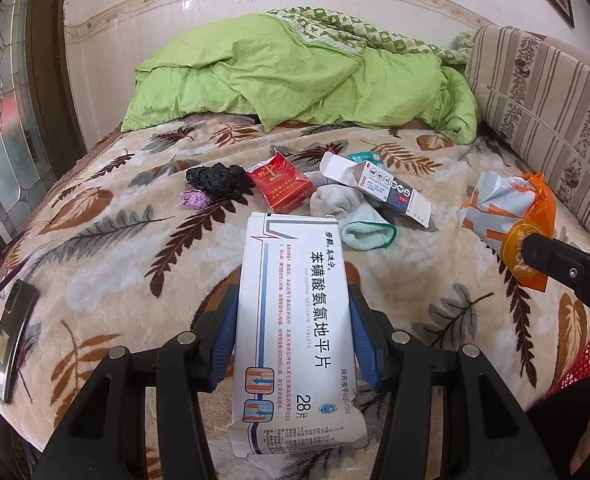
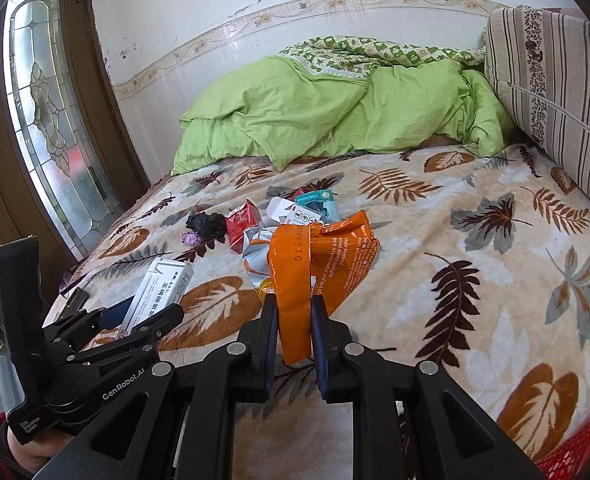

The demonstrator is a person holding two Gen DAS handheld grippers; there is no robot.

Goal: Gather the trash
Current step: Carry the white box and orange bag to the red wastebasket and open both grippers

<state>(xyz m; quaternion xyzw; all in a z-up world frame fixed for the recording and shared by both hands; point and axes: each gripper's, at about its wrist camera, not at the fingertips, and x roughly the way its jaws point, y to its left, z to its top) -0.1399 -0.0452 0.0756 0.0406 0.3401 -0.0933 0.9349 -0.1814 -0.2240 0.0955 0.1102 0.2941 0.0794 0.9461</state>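
My left gripper (image 1: 293, 312) is shut on a white medicine box (image 1: 295, 320) with blue print, held lengthwise above the leaf-patterned bed blanket (image 1: 135, 280). My right gripper (image 2: 293, 308) is shut on a crumpled orange and silver wrapper (image 2: 315, 264), also seen in the left wrist view (image 1: 507, 208). More trash lies mid-bed: a red cigarette pack (image 1: 279, 186), a black crumpled bag (image 1: 219, 178), a pink paper wad (image 1: 194, 199), an open white carton (image 1: 375, 184), a teal packet (image 1: 365, 157) and pale socks (image 1: 351, 216).
A dark phone (image 1: 11, 336) lies at the bed's left edge. A green duvet (image 1: 295, 76) is piled at the far end, a striped headboard cushion (image 1: 543, 112) on the right. A red mesh basket (image 1: 583, 360) shows at the lower right. A glass-panelled door (image 2: 47, 128) stands left.
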